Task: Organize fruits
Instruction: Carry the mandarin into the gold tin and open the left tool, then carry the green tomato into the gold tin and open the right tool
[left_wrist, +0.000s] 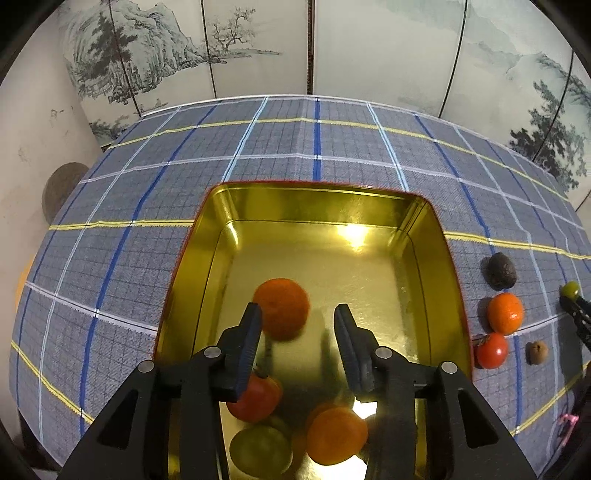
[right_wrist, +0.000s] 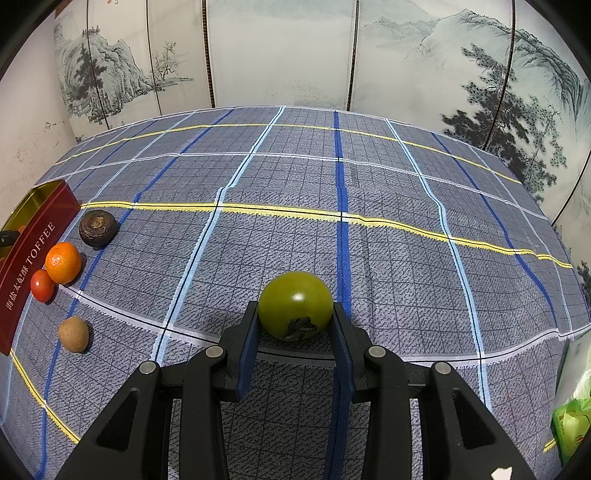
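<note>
My left gripper (left_wrist: 298, 319) is open and empty above the gold tin (left_wrist: 417, 236). A blurred orange (left_wrist: 281, 308) is in the tin just under its fingers. A red fruit (left_wrist: 255, 400), a green fruit (left_wrist: 260, 450) and another orange (left_wrist: 336, 435) lie at the tin's near end. My right gripper (right_wrist: 295, 317) is shut on a green fruit (right_wrist: 294, 304) over the cloth; that fruit also shows in the left wrist view (left_wrist: 570, 290). Beside the tin lie a dark fruit (right_wrist: 98, 227), an orange (right_wrist: 63, 262), a red fruit (right_wrist: 42, 285) and a brown fruit (right_wrist: 74, 334).
The tin's red outer wall (right_wrist: 33, 258) reads TOFFEE. A blue plaid cloth (right_wrist: 369, 258) covers the table. A painted folding screen (right_wrist: 280, 51) stands behind it. A green packet (right_wrist: 572, 424) lies at the right edge.
</note>
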